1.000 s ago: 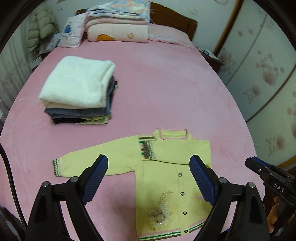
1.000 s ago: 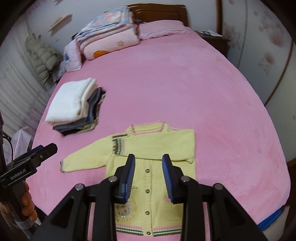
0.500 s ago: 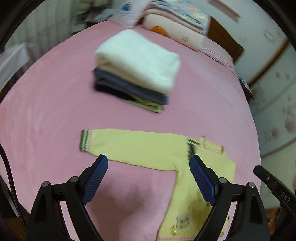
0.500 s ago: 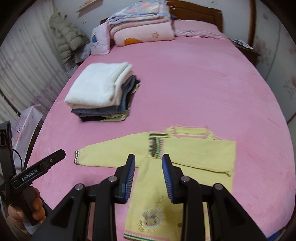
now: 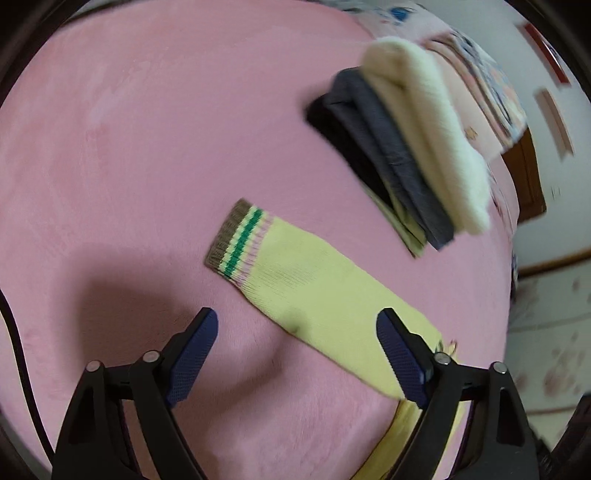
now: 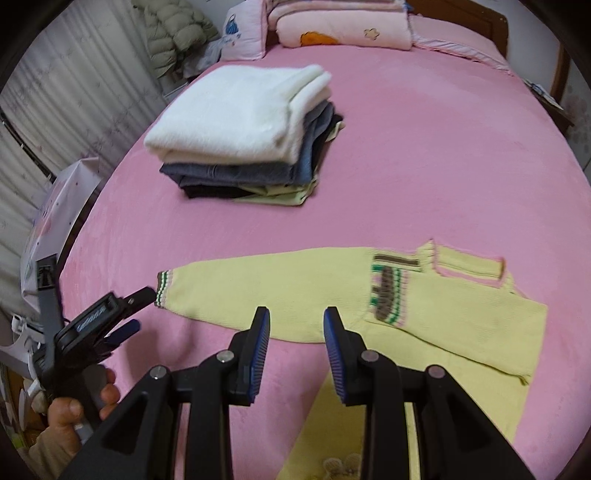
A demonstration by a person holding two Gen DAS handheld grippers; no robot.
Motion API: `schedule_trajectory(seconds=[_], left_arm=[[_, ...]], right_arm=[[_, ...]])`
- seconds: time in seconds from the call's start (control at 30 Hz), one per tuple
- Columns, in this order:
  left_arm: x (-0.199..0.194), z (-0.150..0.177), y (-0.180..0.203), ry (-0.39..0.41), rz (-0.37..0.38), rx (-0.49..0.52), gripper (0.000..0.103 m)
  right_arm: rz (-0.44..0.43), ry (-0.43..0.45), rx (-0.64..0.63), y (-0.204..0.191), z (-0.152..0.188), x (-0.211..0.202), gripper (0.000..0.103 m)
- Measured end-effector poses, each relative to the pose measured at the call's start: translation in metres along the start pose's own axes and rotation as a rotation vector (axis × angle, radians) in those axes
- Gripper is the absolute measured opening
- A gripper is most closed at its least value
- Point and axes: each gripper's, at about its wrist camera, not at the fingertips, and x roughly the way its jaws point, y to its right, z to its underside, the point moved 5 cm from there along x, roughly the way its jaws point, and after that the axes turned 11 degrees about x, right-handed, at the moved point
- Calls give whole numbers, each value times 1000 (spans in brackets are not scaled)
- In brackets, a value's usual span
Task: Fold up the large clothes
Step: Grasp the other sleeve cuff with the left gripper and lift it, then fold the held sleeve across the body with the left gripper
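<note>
A yellow knit cardigan (image 6: 424, 325) lies flat on the pink bed, its left sleeve (image 5: 317, 288) stretched out to a striped cuff (image 5: 236, 240). The far sleeve is folded across the chest. My left gripper (image 5: 297, 332) is wide open and empty, low over the sleeve near the cuff; it also shows in the right wrist view (image 6: 125, 314) beside the cuff (image 6: 162, 290). My right gripper (image 6: 295, 332) is partly open and empty, just above the sleeve's lower edge near the armpit.
A stack of folded clothes (image 6: 243, 136) with a white fleece on top sits behind the sleeve, also in the left wrist view (image 5: 413, 147). Folded quilts and pillows (image 6: 340, 26) lie at the headboard. The bed's left edge (image 6: 92, 206) borders a curtain and bags.
Both grippers have swung left and dropped lower toward the outstretched sleeve. The left one has closed in on the cuff. The cardigan has not moved.
</note>
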Motion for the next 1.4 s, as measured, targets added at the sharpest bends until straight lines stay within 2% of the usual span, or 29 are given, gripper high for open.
schedule_trajectory(seconds=[0.13, 0.17, 0.43, 0.53, 0.57, 0.6, 0.7, 0.8, 0.93, 1.03, 1.1, 1.17, 1.3, 1.4], left_arm=[[30, 5, -14, -22, 51, -82, 75], [37, 7, -14, -29, 62, -92, 69], [67, -1, -4, -21, 47, -77, 61], [76, -9, -1, -20, 11, -59, 34], [78, -11, -2, -24, -2, -58, 18], [79, -12, -3, -26, -1, -60, 11], [73, -16, 9, -11, -31, -14, 8], [58, -19, 42, 19, -38, 81, 8], [33, -11, 121, 39, 48, 264, 8], [20, 17, 192, 5, 146, 439, 8], [20, 47, 241, -53, 235, 554, 8], [23, 76, 281, -91, 292, 650, 8], [40, 114, 344, -143, 367, 732, 8], [62, 132, 381, -162, 381, 770, 9]], right_arm=[[-14, -31, 6, -2, 7, 15, 30], [-15, -38, 5, -2, 10, 19, 30], [-20, -81, 25, 5, 23, 39, 30], [-18, -89, 49, 10, 23, 45, 30], [-17, -90, 56, 12, 23, 47, 30], [-16, -91, 62, 14, 22, 47, 30], [-13, -95, 77, 19, 23, 48, 30], [-11, -93, 93, 27, 23, 44, 30], [0, -77, 131, 46, 22, 34, 30], [16, -50, 186, 71, 21, 20, 30], [32, -31, 222, 90, 22, 10, 30], [54, -13, 257, 112, 23, 0, 30], [113, 18, 329, 160, 29, -18, 30], [167, 22, 388, 203, 39, -26, 30]])
